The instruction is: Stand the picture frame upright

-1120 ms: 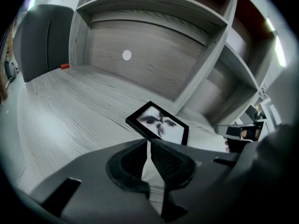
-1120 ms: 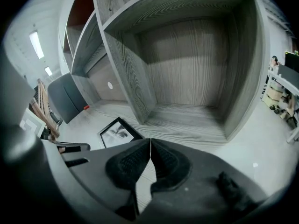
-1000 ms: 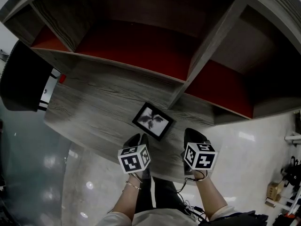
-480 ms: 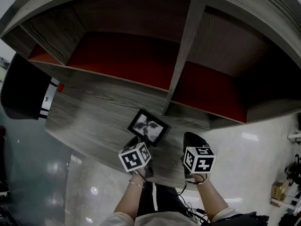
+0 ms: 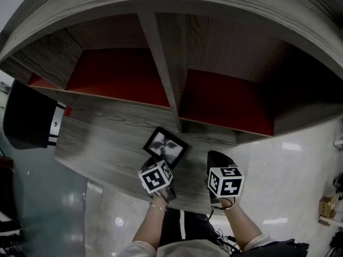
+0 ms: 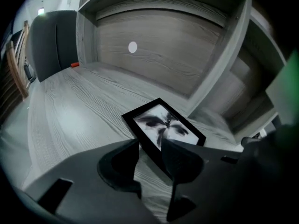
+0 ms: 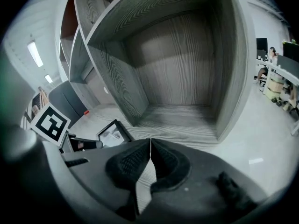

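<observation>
head view: a black frame (image 5: 165, 146) lies face up on a grey desk (image 5: 102, 133), near its front edge, just below a shelf divider (image 5: 163, 84). its long axis runs from 10 o'clock to 4 o'clock. the left gripper (image 5: 155, 162) sits at the frame's 6 o'clock corner, touching or nearly so. the right gripper (image 5: 217, 157) is off at 4 o'clock, apart from the frame, so the left is the nearer.

left gripper view: the frame (image 6: 163, 125) stretches away toward 1 o'clock, glass up, apparently flat on the desk. the left gripper (image 6: 150, 148) has its jaws apart, one on each side of the frame's near rim; they do not look pressed onto it. lifting likely turns on this rim.

right gripper view: the right gripper (image 7: 150, 146) has its jaws together with nothing between them, aimed into an empty shelf bay. the frame (image 7: 113, 133) shows at 9 o'clock.
</observation>
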{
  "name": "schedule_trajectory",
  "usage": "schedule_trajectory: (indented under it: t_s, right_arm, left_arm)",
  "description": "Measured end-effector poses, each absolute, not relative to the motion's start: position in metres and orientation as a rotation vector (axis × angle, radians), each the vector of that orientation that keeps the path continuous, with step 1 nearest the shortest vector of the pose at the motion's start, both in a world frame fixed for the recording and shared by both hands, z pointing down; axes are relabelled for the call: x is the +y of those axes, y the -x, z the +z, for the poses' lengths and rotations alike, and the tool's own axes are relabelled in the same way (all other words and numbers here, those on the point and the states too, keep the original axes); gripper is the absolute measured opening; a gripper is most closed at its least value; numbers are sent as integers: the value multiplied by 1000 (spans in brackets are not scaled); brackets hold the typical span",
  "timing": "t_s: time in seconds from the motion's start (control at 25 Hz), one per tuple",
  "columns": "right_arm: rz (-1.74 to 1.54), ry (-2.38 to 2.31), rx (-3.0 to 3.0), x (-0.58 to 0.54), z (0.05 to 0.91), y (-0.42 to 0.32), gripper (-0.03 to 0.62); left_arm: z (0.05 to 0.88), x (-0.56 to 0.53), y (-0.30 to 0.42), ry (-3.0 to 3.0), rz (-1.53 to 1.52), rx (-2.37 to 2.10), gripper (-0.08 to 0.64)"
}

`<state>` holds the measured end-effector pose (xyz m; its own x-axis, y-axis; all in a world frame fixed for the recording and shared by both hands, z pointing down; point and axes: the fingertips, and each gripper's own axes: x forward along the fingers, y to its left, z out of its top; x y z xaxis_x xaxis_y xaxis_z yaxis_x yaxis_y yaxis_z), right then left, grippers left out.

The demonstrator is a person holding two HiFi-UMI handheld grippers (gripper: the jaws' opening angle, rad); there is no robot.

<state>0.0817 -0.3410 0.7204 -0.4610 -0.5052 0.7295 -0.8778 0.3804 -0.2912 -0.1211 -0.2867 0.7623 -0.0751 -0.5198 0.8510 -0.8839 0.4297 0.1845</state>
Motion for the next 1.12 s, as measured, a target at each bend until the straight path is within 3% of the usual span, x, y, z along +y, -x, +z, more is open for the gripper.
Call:
schedule_trajectory:
  t_s: [0.28,0.6,0.72,1.12]
  right_arm:
    - [921,-1184,-2119,-344,717,-79,32]
    - [937,-1164,-2110,-340,723,-70,32]
    - [944,-1156,-2106,-334,724,-65,32]
    - [971,-1168,-2101,-326,721,-56,32]
  left_arm:
    - [763,-277,121,-1351,572,-1555,143]
    - [768,-278,125,-1290,568,-1486,172]
    - [767,-279,124,-1271,483,-1493,127]
    - [766,-276,128,-1249,403,-1462,92]
